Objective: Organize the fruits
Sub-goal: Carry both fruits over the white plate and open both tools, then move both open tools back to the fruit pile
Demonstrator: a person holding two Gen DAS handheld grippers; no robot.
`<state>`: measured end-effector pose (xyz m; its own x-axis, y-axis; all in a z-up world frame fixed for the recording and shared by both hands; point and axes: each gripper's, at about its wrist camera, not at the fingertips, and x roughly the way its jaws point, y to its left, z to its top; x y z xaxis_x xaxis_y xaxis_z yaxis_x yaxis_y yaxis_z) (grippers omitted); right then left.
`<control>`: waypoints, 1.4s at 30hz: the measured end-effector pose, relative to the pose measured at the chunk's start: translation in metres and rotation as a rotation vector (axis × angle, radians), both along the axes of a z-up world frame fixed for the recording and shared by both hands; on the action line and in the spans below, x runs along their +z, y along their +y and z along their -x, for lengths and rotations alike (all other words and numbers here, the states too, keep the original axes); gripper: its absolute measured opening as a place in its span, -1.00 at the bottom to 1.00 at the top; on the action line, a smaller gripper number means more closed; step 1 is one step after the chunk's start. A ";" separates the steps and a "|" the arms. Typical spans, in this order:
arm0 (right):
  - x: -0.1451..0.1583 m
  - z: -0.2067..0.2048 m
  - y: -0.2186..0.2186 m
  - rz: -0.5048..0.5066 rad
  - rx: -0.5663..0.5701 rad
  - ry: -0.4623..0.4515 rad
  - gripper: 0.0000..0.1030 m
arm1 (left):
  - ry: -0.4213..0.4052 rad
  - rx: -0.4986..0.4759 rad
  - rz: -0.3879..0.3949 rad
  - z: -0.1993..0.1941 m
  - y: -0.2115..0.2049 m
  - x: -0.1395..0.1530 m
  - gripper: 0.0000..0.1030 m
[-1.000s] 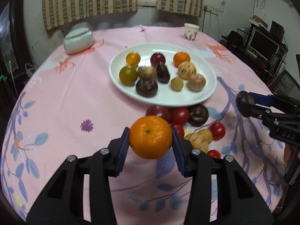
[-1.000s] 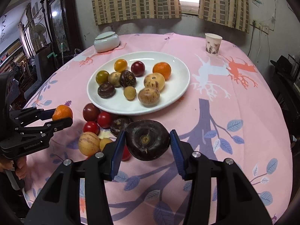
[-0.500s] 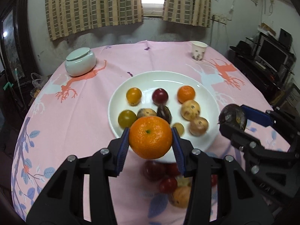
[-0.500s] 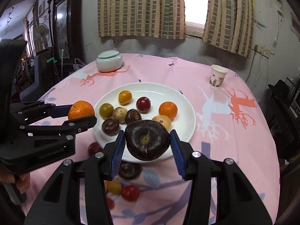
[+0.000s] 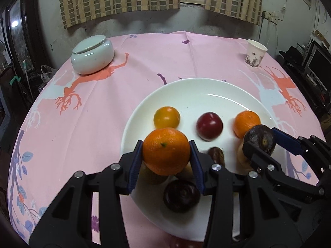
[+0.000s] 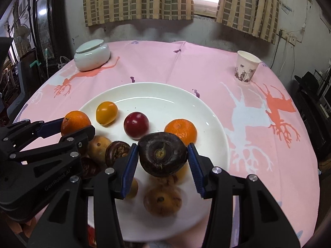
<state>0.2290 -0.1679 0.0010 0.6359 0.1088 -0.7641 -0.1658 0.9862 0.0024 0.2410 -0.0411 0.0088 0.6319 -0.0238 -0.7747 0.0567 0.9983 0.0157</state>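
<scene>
**Orange and dark fruit both gripped, over the plate**

Left tool (image 5: 166, 158): blue pads clamped on the held orange (image 5: 166, 151), one pad each side, fruit clear of the dish. Right tool (image 6: 162, 158): clamped on a dark purple-brown fruit (image 6: 162, 154), stem end facing the camera. Neither is released yet.

Both tools hang over the white plate (image 6: 209, 111), left one above its 8 o'clock rim zone, right one nearer centre.

Already on the plate, right wrist view:
- yellow-orange fruit (image 6: 106, 112) at 10 o'clock
- red plum (image 6: 136, 125) near centre
- small mandarin (image 6: 180, 131) at 3 o'clock of the plum
- brown speckled fruit (image 6: 162, 202) at 6 o'clock, blurred
- dark wrinkled fruit (image 6: 116, 152) and a tan one (image 6: 98, 147) at 8 o'clock, partly behind the left tool

Pink-clothed surface (image 5: 86, 124): lidded ceramic jar (image 5: 92, 54) at 11 o'clock, paper cup (image 5: 255, 55) at 1 o'clock, both well apart from the plate.

Status, my read: well along, with most visible fruit plated and two in transit. Left: set both down in free spots. A red shape at the bottom frame edge could be loose fruit off the plate; can't tell how many remain.
</scene>
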 end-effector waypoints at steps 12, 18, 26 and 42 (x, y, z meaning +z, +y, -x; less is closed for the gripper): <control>0.011 0.003 -0.014 -0.011 -0.055 -0.053 0.19 | -0.025 0.027 0.021 0.000 0.006 0.010 0.32; 0.023 0.028 -0.016 -0.015 -0.048 -0.071 0.20 | -0.049 0.005 0.009 0.025 0.002 0.025 0.36; 0.028 0.082 -0.017 0.002 -0.023 -0.067 0.20 | -0.102 -0.039 0.034 0.087 0.007 0.040 0.58; 0.002 0.198 -0.012 -0.020 -0.010 -0.038 0.90 | -0.054 -0.024 0.073 0.192 0.028 0.005 0.80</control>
<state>0.0311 -0.1804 0.0029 0.6653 0.1170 -0.7374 -0.1561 0.9876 0.0159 0.0490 -0.0128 0.0135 0.6716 -0.0944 -0.7349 0.0820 0.9952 -0.0529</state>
